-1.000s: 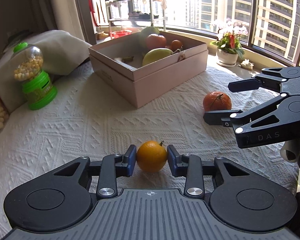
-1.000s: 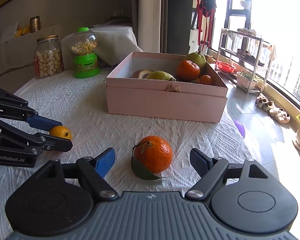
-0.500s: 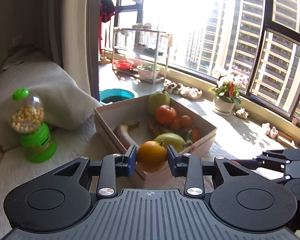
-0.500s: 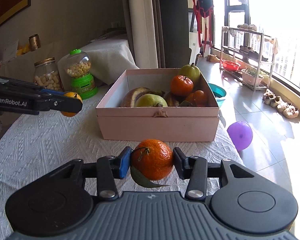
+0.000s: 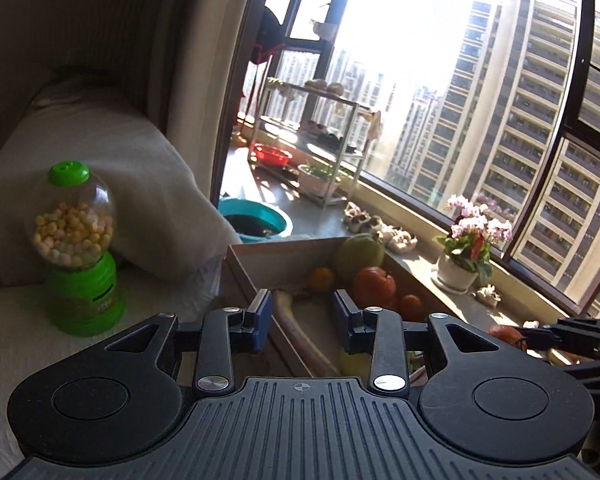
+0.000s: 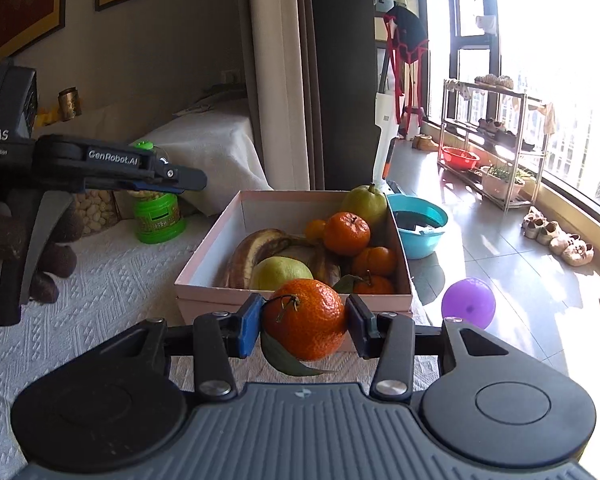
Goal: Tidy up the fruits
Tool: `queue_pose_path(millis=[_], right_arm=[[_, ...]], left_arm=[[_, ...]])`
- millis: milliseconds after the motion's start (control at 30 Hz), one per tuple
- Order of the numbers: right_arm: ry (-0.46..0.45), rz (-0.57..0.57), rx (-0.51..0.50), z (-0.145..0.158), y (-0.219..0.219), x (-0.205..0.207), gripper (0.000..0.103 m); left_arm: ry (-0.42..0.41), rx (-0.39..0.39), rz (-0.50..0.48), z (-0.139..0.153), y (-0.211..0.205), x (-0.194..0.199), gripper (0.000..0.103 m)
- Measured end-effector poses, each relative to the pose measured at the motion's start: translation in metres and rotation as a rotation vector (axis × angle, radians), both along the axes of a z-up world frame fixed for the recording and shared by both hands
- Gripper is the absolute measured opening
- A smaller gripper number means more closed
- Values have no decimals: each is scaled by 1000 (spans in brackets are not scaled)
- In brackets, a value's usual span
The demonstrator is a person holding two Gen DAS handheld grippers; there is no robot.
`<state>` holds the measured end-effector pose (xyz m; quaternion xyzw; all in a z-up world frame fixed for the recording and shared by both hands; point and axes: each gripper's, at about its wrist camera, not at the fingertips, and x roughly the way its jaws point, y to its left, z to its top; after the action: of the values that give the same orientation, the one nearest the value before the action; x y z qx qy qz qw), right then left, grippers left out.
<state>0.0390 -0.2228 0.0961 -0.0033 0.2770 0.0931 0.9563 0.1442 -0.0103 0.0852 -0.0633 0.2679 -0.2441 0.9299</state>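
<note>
White quilted tablecloth (image 6: 99, 280) | pink box (image 6: 203, 264) | sunlit window (image 5: 480, 92) | tiled floor (image 6: 508, 264)

Harsh window (image 5: 440, 80) glare — dim, fisheye-bent edges

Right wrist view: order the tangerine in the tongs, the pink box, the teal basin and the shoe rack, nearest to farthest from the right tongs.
1. Tangerine: clamped between the right tongs.
2. Pink box: just ahead on the table, holding fruit.
3. Teal basin: on the floor past the box, to the right.
4. Shoe rack: far right, by the window.
</note>
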Motion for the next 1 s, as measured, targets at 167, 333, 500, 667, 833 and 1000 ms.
queue_pose_path(millis=[167, 333, 500, 667, 833, 1000], right_arm=[[17, 14, 70, 16, 7, 76, 45], [40, -27, 89, 13, 20, 128, 53], [2, -7, 19, 9, 33, 80, 69], [-18, 5, -99, -14, 46, 6, 84], [132, -18, -128, -69, 50, -19, 84], [189, -71, -84, -93, 40, -20, 85]], left_arm=[[57, 20, 18, -29, 13, -37, 38], [84, 115, 16, -49, 12, -63, 38], [103, 175, 12, -66, 10, -86, 38], [156, 219, 101, -80, 6, -95, 38], [128, 224, 159, -84, -7, -107, 48], [93, 246, 178, -90, -29, -112, 77]])
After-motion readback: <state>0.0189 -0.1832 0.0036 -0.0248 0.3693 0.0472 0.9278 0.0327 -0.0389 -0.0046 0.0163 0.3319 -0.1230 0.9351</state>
